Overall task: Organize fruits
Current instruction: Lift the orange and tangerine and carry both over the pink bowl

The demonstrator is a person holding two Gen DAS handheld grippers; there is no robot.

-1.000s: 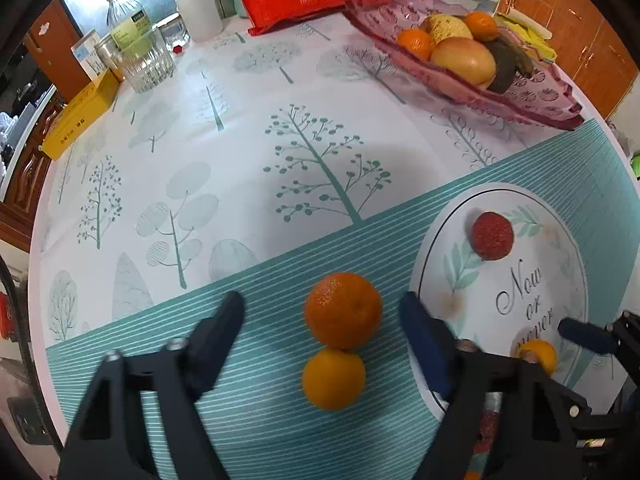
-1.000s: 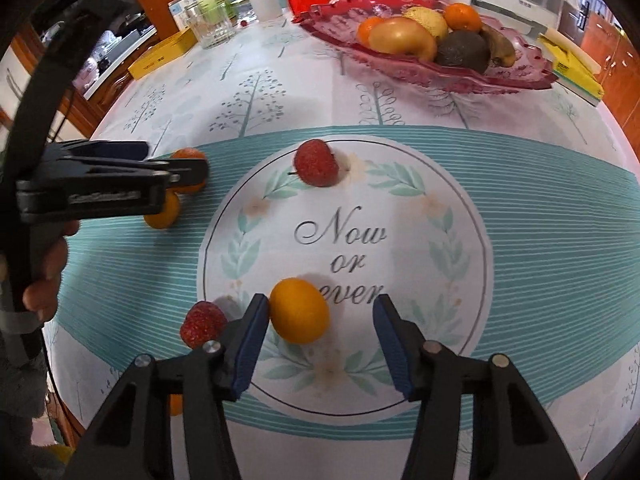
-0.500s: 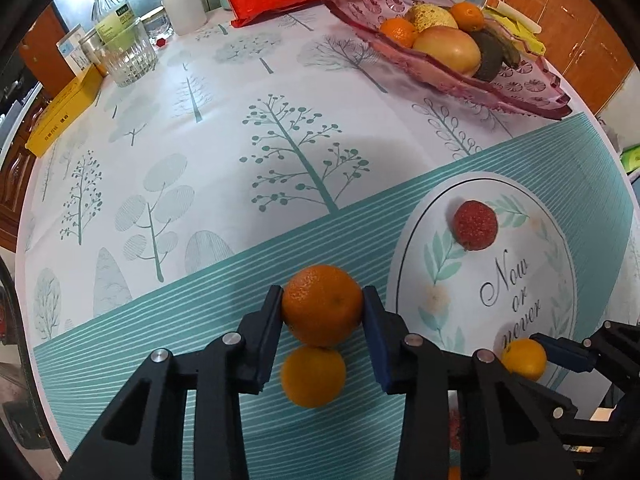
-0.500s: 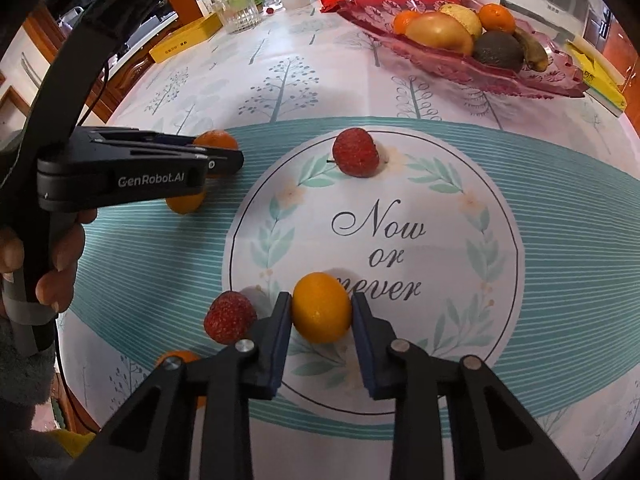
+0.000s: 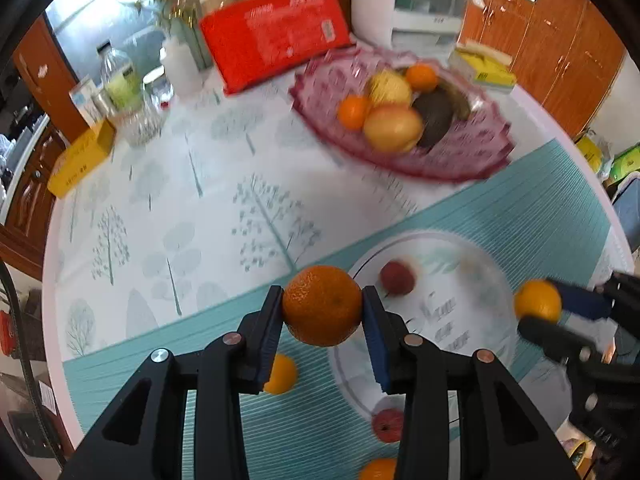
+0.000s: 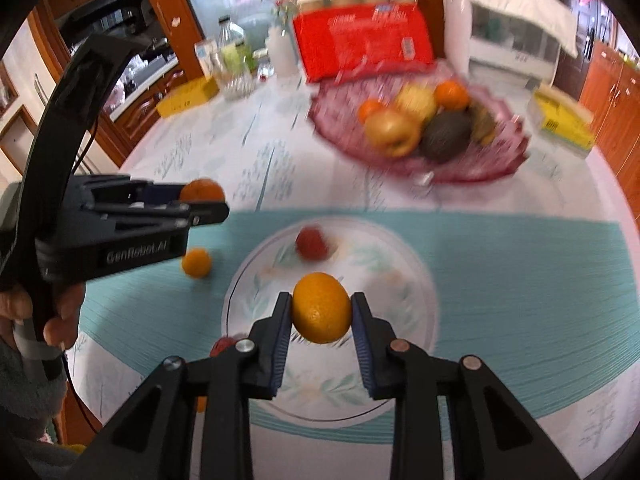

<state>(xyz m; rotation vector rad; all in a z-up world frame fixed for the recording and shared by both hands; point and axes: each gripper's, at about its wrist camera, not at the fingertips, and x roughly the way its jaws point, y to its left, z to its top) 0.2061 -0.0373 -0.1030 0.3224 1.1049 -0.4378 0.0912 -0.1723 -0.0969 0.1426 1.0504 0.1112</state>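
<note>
My left gripper [image 5: 322, 306] is shut on a dark orange mandarin [image 5: 322, 305], held above the table. My right gripper [image 6: 321, 314] is shut on a smaller yellow-orange fruit [image 6: 322, 307], also lifted. Each gripper shows in the other view: the right gripper [image 5: 538, 312] at the right edge, the left gripper [image 6: 202, 200] at the left with a hand on its handle. On the cloth lie a small orange [image 5: 281, 374] [image 6: 196, 263] and two red lychee-like fruits [image 5: 397, 278] [image 5: 387, 425]. A pink glass fruit dish [image 5: 460, 160] [image 6: 500, 164] at the back holds several fruits.
A red packet [image 5: 276, 36], bottles and a glass [image 5: 138, 112], a yellow box [image 5: 80, 156] and a white appliance [image 5: 420, 4] stand along the far edge. Another yellow box [image 6: 560, 120] lies right of the dish. One more orange [image 5: 378, 470] sits at the near edge.
Both grippers closed on their fruits and then rose off the table with them. The small orange and the red fruits stayed on the cloth.
</note>
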